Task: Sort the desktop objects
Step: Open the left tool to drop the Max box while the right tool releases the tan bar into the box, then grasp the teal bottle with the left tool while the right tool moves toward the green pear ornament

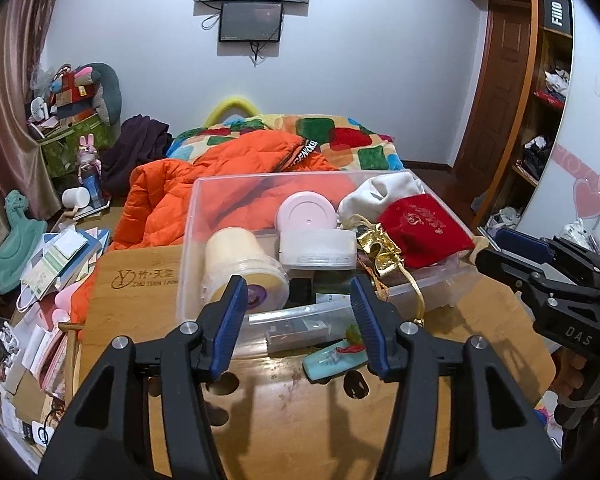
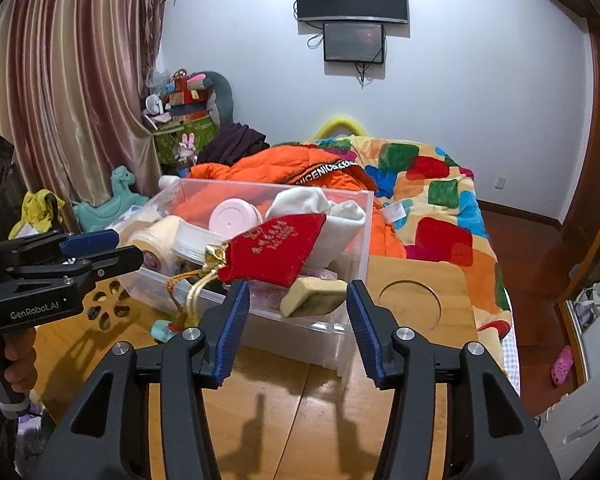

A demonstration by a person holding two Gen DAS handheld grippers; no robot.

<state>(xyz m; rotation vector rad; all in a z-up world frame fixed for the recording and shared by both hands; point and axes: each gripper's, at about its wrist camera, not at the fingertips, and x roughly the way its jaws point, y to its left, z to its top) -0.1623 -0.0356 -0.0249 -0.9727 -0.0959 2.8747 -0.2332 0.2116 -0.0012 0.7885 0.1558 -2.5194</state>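
A clear plastic box [image 1: 194, 216] [image 2: 365, 236] stands on the wooden table [image 1: 300, 420], packed with a yellow tub [image 1: 240, 264], a pink round lid [image 1: 306, 210], a red pouch [image 1: 424, 228] [image 2: 276, 248], white cloth [image 1: 384, 192] and a gold cord [image 2: 198, 288]. A tan block [image 2: 312, 298] sticks out at its near side. A clear flat case [image 1: 296, 326] and a teal item [image 1: 332, 360] lie before the box. My left gripper [image 1: 298, 300] [image 2: 128, 246] hovers open at the box's front, holding nothing. My right gripper [image 2: 296, 304] [image 1: 488, 246] stands open facing the tan block, apart from it.
Behind the table is a bed with an orange jacket [image 1: 168, 200] and a patchwork blanket [image 2: 440, 216]. The tabletop has a round recess [image 2: 410, 304] at the right. Papers and boxes [image 1: 52, 264] crowd the floor on the left. A hand [image 2: 18, 360] grips the left tool's handle.
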